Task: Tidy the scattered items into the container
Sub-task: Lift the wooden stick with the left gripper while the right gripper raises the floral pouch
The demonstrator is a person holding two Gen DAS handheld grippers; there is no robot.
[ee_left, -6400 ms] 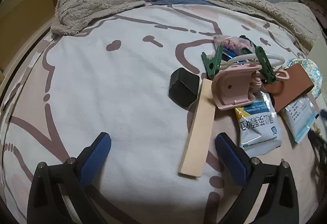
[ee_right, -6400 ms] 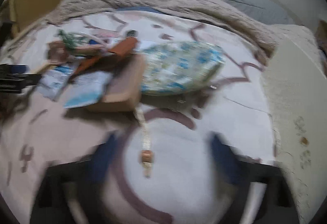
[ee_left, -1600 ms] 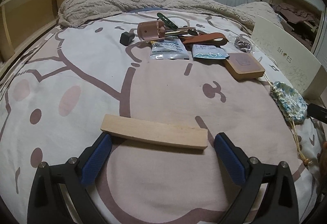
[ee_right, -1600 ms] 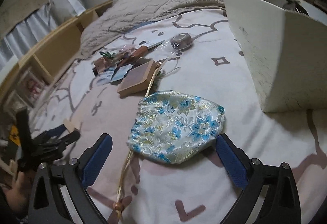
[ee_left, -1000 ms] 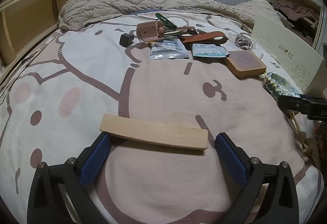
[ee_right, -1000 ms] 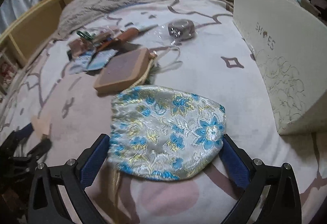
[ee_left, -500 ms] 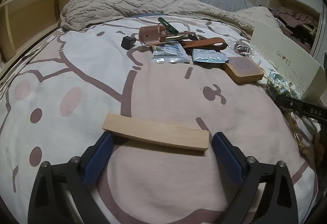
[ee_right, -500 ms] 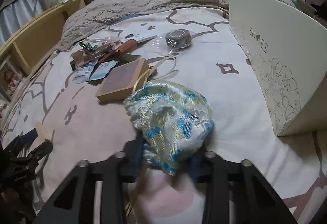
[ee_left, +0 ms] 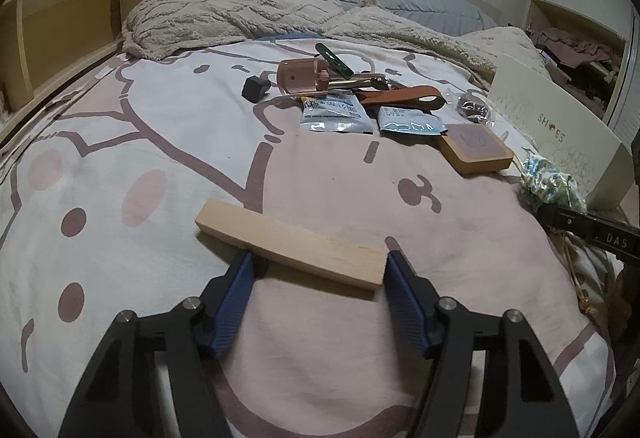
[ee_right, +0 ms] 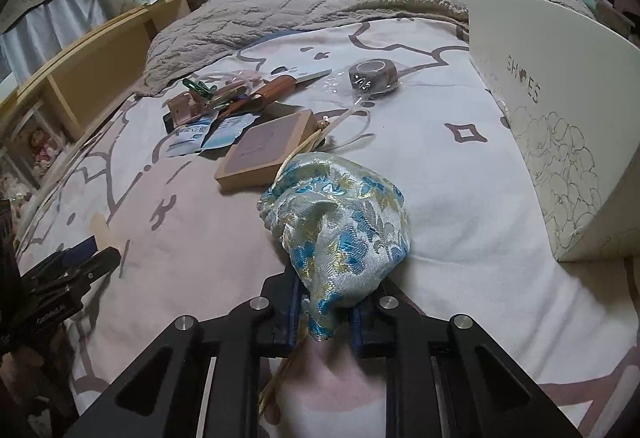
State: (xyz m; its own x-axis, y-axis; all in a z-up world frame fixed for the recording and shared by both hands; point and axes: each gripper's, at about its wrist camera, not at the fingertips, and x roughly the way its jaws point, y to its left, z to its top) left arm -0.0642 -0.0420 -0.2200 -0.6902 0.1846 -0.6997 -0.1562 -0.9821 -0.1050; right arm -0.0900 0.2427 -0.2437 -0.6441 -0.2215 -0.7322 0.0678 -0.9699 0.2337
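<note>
1. The left gripper (ee_left: 318,270) has just been narrowing its jaws; its blue pads (ee_left: 236,294) now touch the long pale wooden block (ee_left: 290,244), one at the block's right end and one partway along its near side, where before they stood clear of both ends.
2. The block lies flat on the cartoon-print bed sheet (ee_left: 120,142), its long axis running from near right to far left, well short of the cream shoe box (ee_left: 560,126).
3. The right gripper (ee_right: 326,312) has just been closing too and now pinches the blue-and-gold floral brocade pouch (ee_right: 340,214), bunched upward where it earlier lay spread flat.
4. The pouch sits just left of the shoe box (ee_right: 560,98).
5. Farther left of the box lies a square wooden coaster (ee_right: 266,150).
</note>
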